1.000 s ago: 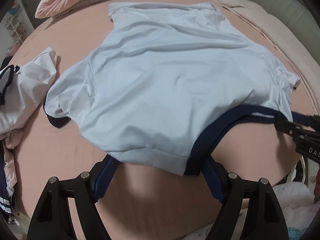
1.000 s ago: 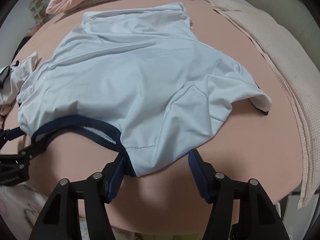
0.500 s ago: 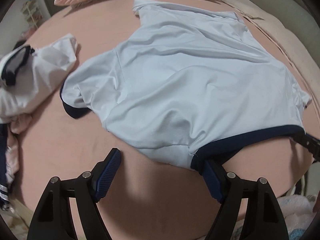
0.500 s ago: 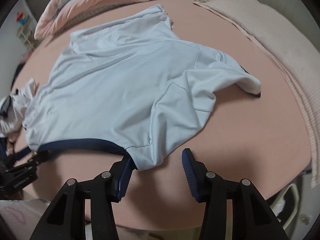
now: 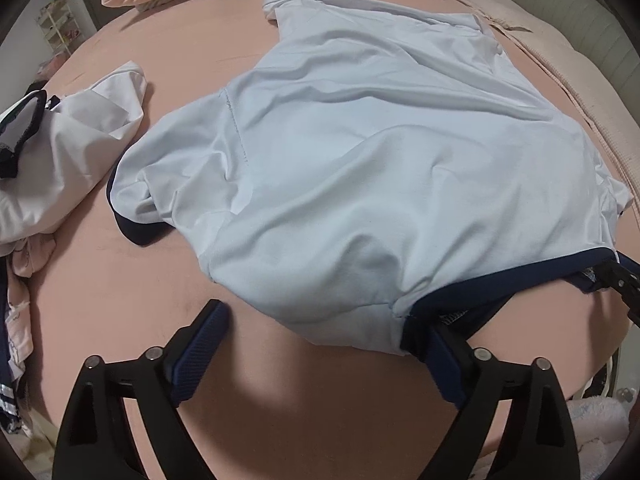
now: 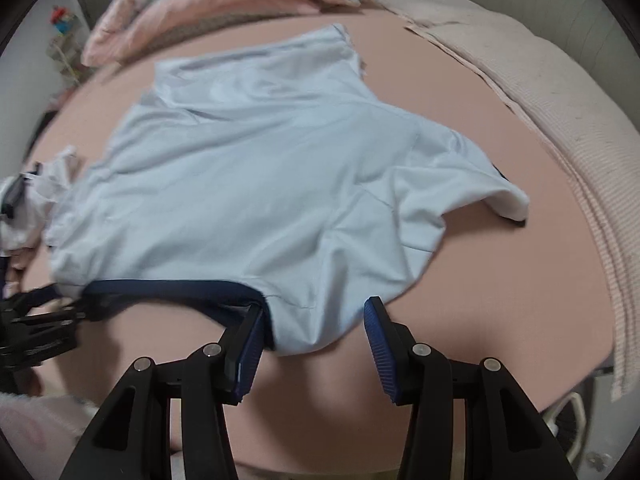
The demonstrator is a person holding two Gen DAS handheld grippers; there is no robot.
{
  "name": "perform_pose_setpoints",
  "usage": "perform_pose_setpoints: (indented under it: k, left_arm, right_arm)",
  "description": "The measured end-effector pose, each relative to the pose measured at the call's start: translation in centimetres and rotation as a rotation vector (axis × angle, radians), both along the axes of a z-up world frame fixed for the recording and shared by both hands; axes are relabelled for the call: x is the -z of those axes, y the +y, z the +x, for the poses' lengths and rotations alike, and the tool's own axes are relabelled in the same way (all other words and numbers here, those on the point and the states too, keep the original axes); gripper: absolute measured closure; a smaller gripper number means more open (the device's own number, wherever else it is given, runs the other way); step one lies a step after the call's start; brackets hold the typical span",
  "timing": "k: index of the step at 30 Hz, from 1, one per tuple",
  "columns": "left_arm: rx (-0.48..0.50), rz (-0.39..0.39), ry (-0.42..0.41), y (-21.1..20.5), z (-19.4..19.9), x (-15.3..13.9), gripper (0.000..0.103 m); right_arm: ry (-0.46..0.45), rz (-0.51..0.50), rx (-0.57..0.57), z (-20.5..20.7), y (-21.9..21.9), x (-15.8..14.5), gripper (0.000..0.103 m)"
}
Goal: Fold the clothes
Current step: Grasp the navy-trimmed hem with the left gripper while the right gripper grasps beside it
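A pale blue shirt [image 5: 380, 160] with a navy collar [image 5: 500, 284] lies spread on the pink bed, collar end nearest me; it also shows in the right wrist view [image 6: 260, 184]. My left gripper [image 5: 320, 332] is open, its jaws wide apart at the shirt's near left shoulder, the right finger [image 5: 440, 356] touching the collar edge. My right gripper [image 6: 312, 332] is open at the near right shoulder, with a lobe of shirt cloth lying between its fingers and the navy collar [image 6: 172, 288] at its left finger [image 6: 248, 348].
A crumpled white garment [image 5: 60, 152] lies at the left. Pink pillows [image 6: 220, 0] are at the far end. A beige blanket [image 6: 540, 100] runs along the right side. The bed's near edge is just below both grippers.
Both grippers have let go of the shirt's shoulders and opened wide. The shirt has settled flat on the bed and both views have drawn back and tilted.
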State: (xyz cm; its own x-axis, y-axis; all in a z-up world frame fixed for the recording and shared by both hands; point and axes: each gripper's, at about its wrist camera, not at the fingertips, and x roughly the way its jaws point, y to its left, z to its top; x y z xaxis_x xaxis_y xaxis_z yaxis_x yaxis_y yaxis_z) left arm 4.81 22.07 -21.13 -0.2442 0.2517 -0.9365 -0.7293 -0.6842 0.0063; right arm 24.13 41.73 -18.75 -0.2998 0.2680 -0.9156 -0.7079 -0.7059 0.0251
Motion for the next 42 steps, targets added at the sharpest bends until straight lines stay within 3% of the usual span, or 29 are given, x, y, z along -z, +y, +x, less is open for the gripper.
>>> perform_pose_setpoints:
  k: [4, 7, 8, 10, 12, 15, 21, 24, 30, 36, 42]
  left_arm:
    - [-0.004, 0.016, 0.028, -0.7, 0.4, -0.1, 0.009]
    - [-0.014, 0.05, 0.059, -1.6, 1.0, -0.4, 0.013]
    - [-0.01, 0.062, 0.064, -1.9, 1.2, -0.6, 0.018]
    - [0.006, 0.086, 0.067, -2.4, 1.8, -1.2, 0.051]
    - [0.02, 0.103, 0.069, -2.6, 2.3, -1.9, 0.073]
    - [0.023, 0.1, 0.052, -2.9, 2.3, -2.1, 0.082]
    - [-0.019, 0.14, -0.037, -5.0, 2.1, -3.8, 0.084]
    - [-0.006, 0.143, -0.044, -1.7, 1.9, -3.4, 0.084]
    - [0.017, 0.139, -0.025, 0.2, 2.1, -3.9, 0.084]
    - [0.039, 0.188, -0.111, 1.0, 1.6, -4.2, 0.084]
    - [0.029, 0.212, -0.079, 0.7, 2.0, -5.1, 0.084]
  right_arm:
    - [-0.015, 0.001, 0.037, 0.1, 0.5, 0.6, 0.055]
    - [-0.022, 0.042, 0.02, 0.0, -0.1, 0.6, 0.069]
    - [-0.027, 0.059, 0.011, -0.2, -0.4, 0.5, 0.076]
    - [-0.035, 0.089, 0.0, -0.5, -0.9, 0.3, 0.089]
    - [-0.045, 0.114, 0.004, -0.8, -1.3, -0.1, 0.091]
    - [-0.033, 0.123, 0.015, -0.7, -1.4, -1.1, 0.092]
    - [-0.013, 0.117, 0.029, 0.1, -1.5, -2.7, 0.092]
    - [0.001, 0.082, 0.035, 0.2, -1.5, -2.5, 0.092]
    - [0.033, 0.047, 0.013, 0.9, -2.0, -3.4, 0.092]
    - [0.096, -0.064, 0.038, 1.8, -0.6, -3.9, 0.092]
    - [0.124, -0.101, 0.045, 1.7, -0.2, -3.9, 0.092]
